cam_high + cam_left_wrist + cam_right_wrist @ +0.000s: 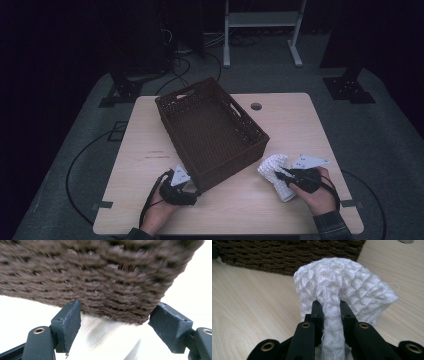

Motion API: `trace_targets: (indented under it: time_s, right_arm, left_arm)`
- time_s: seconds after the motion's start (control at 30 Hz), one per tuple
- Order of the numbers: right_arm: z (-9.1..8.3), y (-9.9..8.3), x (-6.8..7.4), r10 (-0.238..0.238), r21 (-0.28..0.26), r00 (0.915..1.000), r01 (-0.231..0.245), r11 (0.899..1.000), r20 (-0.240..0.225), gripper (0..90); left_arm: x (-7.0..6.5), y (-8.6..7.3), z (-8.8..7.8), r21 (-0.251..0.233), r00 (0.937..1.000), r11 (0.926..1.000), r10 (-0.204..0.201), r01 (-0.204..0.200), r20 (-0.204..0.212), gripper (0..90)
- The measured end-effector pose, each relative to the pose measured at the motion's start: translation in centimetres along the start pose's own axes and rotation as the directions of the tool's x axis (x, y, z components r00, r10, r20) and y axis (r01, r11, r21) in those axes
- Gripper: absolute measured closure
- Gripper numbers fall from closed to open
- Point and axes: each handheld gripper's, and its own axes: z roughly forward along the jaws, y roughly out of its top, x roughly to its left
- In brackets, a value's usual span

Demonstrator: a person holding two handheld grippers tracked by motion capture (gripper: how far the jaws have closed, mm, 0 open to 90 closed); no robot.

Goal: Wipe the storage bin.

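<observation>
A dim room with a dark floor, loose cables and a white frame stand surrounds a pale wooden table (pixel 150 130), and on it a dark brown woven basket (pixel 212 131) sits at an angle, serving here as the landmark. Its inside looks empty: only the woven bottom and walls show, with a handle slot cut in the far-right wall.

Just beside the basket's near-right corner, the right gripper (pixel 281 175) is clenched on a white waffle-weave cloth (pixel 276 167). In the right gripper view, a bunched fold of the cloth (pixel 342 287) runs up between the jaws, and the rest billows loosely above them. The cloth appears light, soft and limp, so it should sag and trail from any single pinch; a gathered fold, as held now, seems the surest hold, and it is neither slippery nor fragile.

At the basket's near corner, the left gripper (pixel 192 191) stands released, its jaws either side of that corner (pixel 140 312) and no pad pressing on the weave. The basket looks stiff, rough and fairly light, best steadied by its corner or wall.
</observation>
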Motion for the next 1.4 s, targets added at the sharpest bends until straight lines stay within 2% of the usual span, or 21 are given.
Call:
trace_targets:
  time_s: [0.1,0.3,0.47,0.6,0.8,0.97,1.13,1.23,1.4]
  right_arm:
    - [-0.3,-0.2,-0.4,0.009,-0.004,0.9999,-0.009,1.000,0.014,77.4]
    - [-0.5,-0.5,-0.8,0.021,-0.006,0.9994,-0.020,1.000,0.027,77.4]
    - [-0.4,-0.5,-0.9,0.019,-0.003,0.9995,-0.019,1.000,0.027,77.4]
    - [-0.5,-0.6,-1.0,0.024,-0.003,0.9993,-0.024,1.000,0.029,77.4]
    - [-0.5,-0.6,-1.0,0.025,-0.002,0.9992,-0.025,1.000,0.032,77.4]
    - [-0.5,-0.7,-1.2,0.024,-0.005,0.9991,-0.024,1.000,0.034,77.4]
    - [-0.5,-0.7,-1.2,0.026,-0.002,0.9990,-0.026,1.000,0.036,77.4]
    - [-0.5,-0.7,-1.1,0.030,0.000,0.9989,-0.030,1.000,0.037,77.4]
    - [-0.5,-0.7,-1.2,0.030,0.000,0.9988,-0.030,1.000,0.039,77.4]
  left_arm:
    - [-0.3,0.1,-0.4,-0.001,1.0000,1.0000,0.000,0.000,0.002,32.9]
    - [-0.8,0.6,-1.2,-0.024,0.9996,0.9993,-0.030,0.030,-0.001,44.8]
    - [-0.8,0.6,-1.2,-0.025,0.9991,0.9988,-0.041,0.041,0.012,47.2]
    - [-0.6,0.7,-1.5,-0.018,0.9993,0.9992,-0.035,0.035,0.015,54.0]
    - [0.4,0.5,-2.1,0.001,0.9987,0.9988,-0.050,0.050,0.009,61.8]
    - [1.5,0.2,-2.6,0.003,0.9966,0.9966,-0.082,0.082,0.000,69.7]
    - [2.8,-0.2,-3.2,-0.001,0.9930,0.9931,-0.117,0.117,-0.015,73.3]
    - [3.7,-0.4,-3.6,-0.005,0.9894,0.9894,-0.145,0.145,-0.011,76.0]
    - [5.1,-1.0,-4.3,-0.011,0.9855,0.9861,-0.166,0.166,-0.036,79.5]
